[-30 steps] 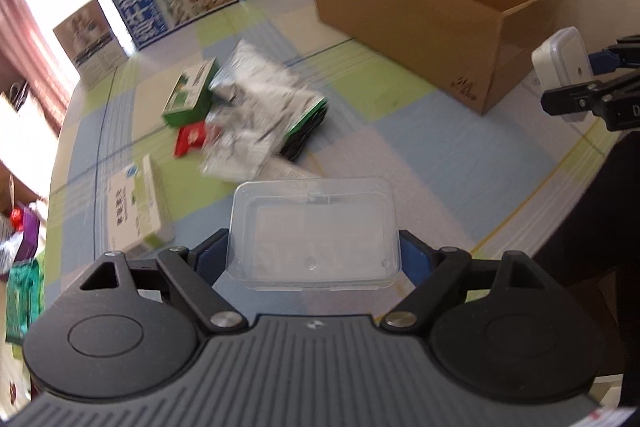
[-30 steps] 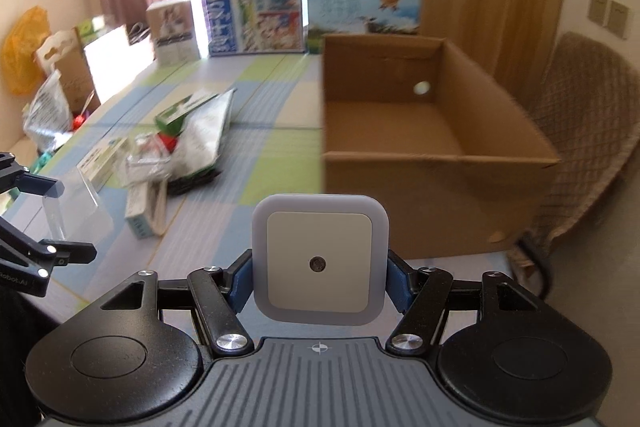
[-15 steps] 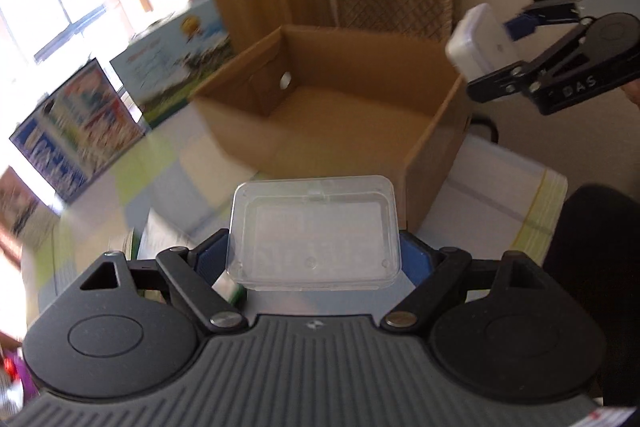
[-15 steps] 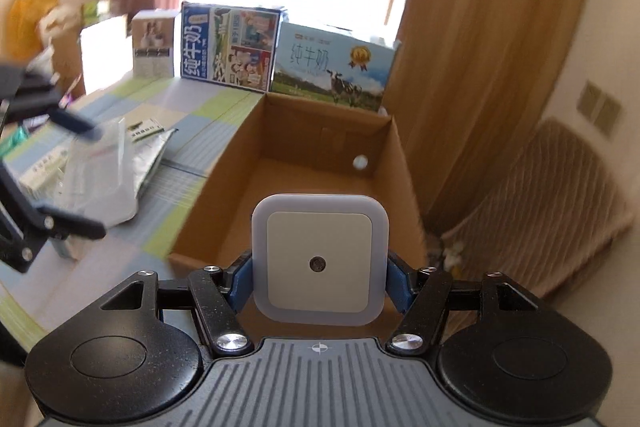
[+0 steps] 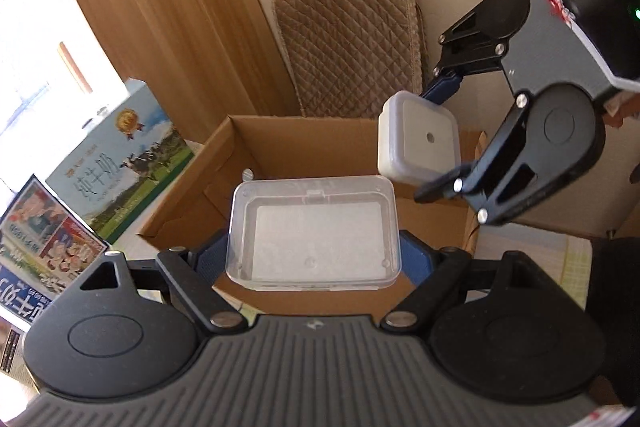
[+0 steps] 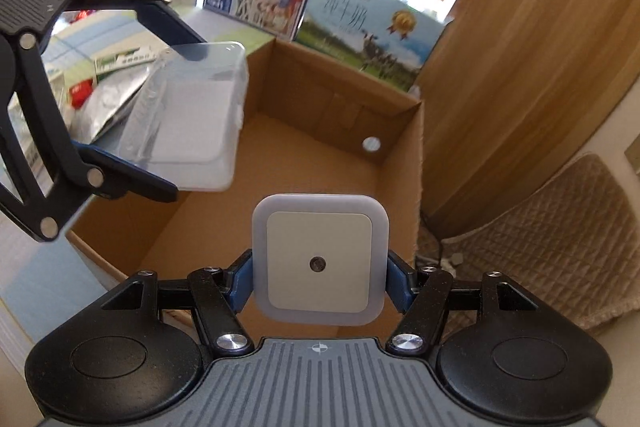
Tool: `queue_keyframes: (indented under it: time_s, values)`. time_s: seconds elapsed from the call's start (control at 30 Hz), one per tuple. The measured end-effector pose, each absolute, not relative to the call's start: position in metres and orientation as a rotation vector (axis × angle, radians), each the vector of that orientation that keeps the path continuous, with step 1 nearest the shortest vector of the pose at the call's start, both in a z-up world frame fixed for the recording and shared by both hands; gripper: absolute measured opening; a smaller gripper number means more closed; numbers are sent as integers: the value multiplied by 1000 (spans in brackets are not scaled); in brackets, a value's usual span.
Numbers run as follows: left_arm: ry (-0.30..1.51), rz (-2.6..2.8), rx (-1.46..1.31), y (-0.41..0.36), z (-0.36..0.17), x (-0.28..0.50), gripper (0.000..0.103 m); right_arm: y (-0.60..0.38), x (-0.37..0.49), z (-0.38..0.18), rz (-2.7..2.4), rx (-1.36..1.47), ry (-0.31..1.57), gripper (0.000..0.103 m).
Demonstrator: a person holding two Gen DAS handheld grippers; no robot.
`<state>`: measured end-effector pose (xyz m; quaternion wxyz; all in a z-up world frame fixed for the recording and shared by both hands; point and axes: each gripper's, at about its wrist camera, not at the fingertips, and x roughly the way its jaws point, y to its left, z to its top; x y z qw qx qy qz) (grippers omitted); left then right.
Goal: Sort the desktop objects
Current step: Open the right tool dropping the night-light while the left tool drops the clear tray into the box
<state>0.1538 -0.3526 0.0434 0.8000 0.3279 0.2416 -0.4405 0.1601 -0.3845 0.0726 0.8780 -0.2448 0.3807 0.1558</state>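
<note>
From the left wrist view, the left gripper had its jaws clenched on a clear plastic case, held flat and poised over the near edge of an open cardboard box. To the right, the right gripper gripped a white square night light above the box's right side. A quilted chair stood behind the box, and milk cartons lined its left.

From the right wrist view, the right gripper showed its jaws pressed on both sides of the night light, hanging above the box interior, which looked bare. The left gripper held the clear case over the box's left wall, with packets lying on the counter beyond.

The step in hand looked like dropping both items into the box. To do it well, each gripper should likely move clearly inside the walls, especially the case near the rim, and lower before letting go, keeping the two apart so they do not collide.
</note>
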Motion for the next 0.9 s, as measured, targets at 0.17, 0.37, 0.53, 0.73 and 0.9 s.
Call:
queue_keyframes:
  time_s: [0.17,0.37,0.53,0.73,0.9]
  values:
    - [557,-964,727,-360,25,160,84,-385,168,59,340,-518,821,63]
    - [598,-966,717,-362,10,166,85,-389,173,54,348,-488,842,63]
    - [629,-967,698,-360,3,167,85,-393,175,53,350,-458,852,63]
    - [611,-951,666,-354,4,164,85,-394,174,53,362,-428,840,63]
    - [576,-924,635,-340,17,159,85,-390,174,55,365,-427,815,63]
